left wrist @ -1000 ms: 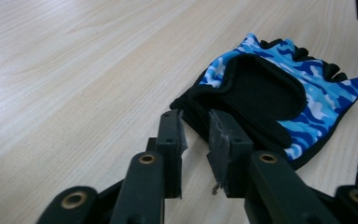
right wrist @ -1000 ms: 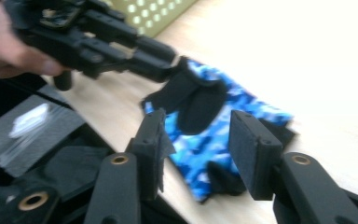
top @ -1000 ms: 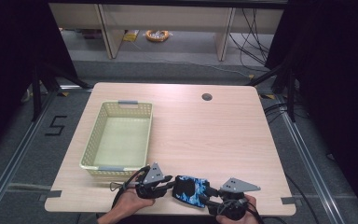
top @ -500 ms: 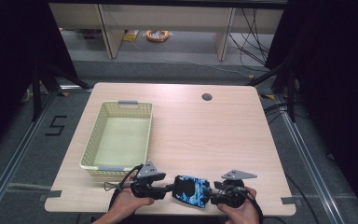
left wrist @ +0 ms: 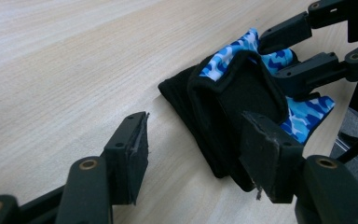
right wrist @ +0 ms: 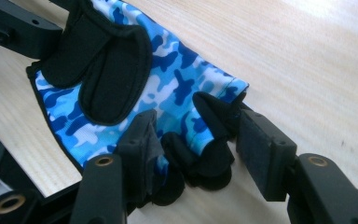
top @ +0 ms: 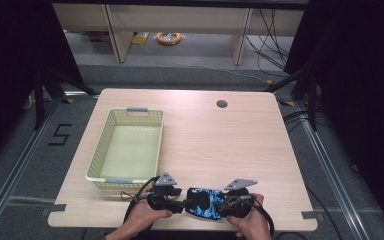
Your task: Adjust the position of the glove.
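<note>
A fingerless glove [top: 202, 204], blue camouflage with black padding and a black cuff, lies flat near the table's front edge. My left gripper [top: 181, 205] comes at its cuff end from the left. In the left gripper view that gripper [left wrist: 198, 161] stands open: one jaw rests on bare wood and the other sits over the black cuff [left wrist: 235, 93]. My right gripper [top: 224, 207] holds the opposite end. In the right gripper view it [right wrist: 200, 147] is shut on the glove [right wrist: 168, 88], with the black-tipped finger ends bunched between the pads.
A pale yellow mesh basket [top: 159, 145] stands at the left of the wooden table [top: 230, 145], just behind my left hand. A round cable hole [top: 222, 104] sits near the far edge. Cables trail off the front edge.
My right gripper has slid left onto the glove's finger end and closed on it. The left gripper has stayed close to the cuff, and the glove has barely shifted.
</note>
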Motion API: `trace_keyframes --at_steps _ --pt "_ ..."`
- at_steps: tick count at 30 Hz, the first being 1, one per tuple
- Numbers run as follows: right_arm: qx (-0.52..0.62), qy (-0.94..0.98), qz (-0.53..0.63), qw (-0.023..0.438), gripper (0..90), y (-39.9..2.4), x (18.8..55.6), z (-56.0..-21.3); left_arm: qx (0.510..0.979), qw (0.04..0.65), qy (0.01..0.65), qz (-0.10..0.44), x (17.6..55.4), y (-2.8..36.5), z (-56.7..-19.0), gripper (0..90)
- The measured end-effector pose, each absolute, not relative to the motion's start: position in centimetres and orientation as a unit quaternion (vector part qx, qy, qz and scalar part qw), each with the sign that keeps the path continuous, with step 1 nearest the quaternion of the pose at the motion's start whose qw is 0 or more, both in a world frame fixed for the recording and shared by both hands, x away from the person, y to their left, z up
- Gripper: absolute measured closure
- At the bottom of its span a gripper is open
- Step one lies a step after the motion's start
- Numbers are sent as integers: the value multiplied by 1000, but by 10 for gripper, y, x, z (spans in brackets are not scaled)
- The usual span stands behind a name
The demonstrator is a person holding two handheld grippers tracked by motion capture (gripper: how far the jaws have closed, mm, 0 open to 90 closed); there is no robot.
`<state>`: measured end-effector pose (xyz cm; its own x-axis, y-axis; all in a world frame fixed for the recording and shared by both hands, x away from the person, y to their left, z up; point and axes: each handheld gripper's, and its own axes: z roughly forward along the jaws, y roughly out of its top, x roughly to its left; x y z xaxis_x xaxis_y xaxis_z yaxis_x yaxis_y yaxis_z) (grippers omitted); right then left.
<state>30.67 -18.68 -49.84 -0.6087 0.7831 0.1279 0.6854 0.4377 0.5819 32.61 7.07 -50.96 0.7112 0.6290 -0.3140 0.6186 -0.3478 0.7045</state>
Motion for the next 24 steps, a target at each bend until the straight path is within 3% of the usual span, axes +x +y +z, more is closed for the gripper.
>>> trace_keyframes --at_steps 8,17,21,24 --pt "411 851 318 75 580 -189 315 -500 818 428 383 -23 327 66 -515 494" --pt "415 842 338 68 662 -191 319 -503 804 442 396 -41 327 64 -519 681" --pt "425 838 340 37 766 -193 319 -502 805 446 391 -9 322 63 -520 771" --pt "433 831 349 32 791 -194 319 -504 798 454 395 3 320 62 -519 814"
